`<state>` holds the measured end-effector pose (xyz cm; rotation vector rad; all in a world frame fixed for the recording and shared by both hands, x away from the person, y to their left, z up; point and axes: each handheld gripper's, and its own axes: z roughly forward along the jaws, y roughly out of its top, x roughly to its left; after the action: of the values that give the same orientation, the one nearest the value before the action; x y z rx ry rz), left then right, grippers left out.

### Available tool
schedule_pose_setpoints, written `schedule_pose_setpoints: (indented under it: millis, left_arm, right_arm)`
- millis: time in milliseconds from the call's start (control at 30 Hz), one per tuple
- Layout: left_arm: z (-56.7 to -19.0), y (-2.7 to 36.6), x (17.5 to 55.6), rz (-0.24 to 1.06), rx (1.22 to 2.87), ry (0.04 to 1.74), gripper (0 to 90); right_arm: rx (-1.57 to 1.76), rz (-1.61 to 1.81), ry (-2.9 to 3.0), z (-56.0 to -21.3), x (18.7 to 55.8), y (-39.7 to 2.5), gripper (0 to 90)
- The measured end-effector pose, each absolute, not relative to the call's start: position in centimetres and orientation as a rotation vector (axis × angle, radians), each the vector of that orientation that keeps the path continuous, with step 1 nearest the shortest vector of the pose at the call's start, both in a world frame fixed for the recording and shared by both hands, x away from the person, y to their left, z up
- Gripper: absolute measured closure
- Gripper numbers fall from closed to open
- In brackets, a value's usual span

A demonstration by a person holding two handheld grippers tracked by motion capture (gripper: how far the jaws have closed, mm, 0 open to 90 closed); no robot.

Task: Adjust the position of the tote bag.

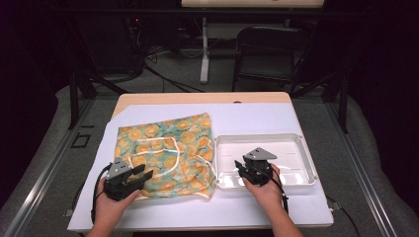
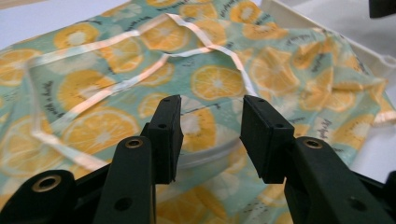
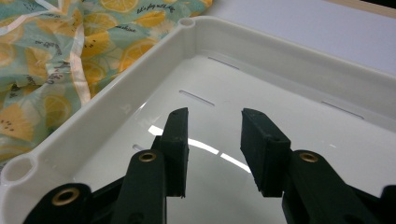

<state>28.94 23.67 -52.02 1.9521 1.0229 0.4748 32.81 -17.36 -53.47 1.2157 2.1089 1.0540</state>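
The left hand-held gripper (image 1: 141,174) hovers at the near left corner of the orange-print cloth (image 1: 168,153), jaws parted with nothing between them, and the right hand-held gripper (image 1: 245,170) hangs over the near part of the white tray (image 1: 306,163), likewise released and empty. As I read it, the work has barely begun: the cloth lies rumpled on the desk (image 1: 247,118) just ahead of the left gripper and just left of the right one, its right edge touching the tray's wall, and the tray holds nothing. Grasping and moving or folding the cloth all seems left to do. The left gripper view shows the white ribbon-like strap (image 2: 116,86) looping across the fabric beyond the jaws and a pale seam directly between them; the right gripper view instead shows the tray's slotted floor (image 3: 198,98) and the printed lettering on the cloth (image 3: 56,70) off to its left.
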Motion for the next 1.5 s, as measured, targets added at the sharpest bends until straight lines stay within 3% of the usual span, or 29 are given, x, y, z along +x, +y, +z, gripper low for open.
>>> schedule_pose_setpoints:
  millis: [600,1500]
  left_arm:
    - [-52.8,18.9,28.1,0.423,2.093,0.815,59.7]
    - [-54.3,16.1,28.2,0.471,2.261,0.739,58.5]
  right_arm:
    - [1.212,1.033,2.117,-53.6,32.5,-17.5,61.8]
    - [1.202,1.053,2.095,-53.7,32.0,-17.8,61.2]
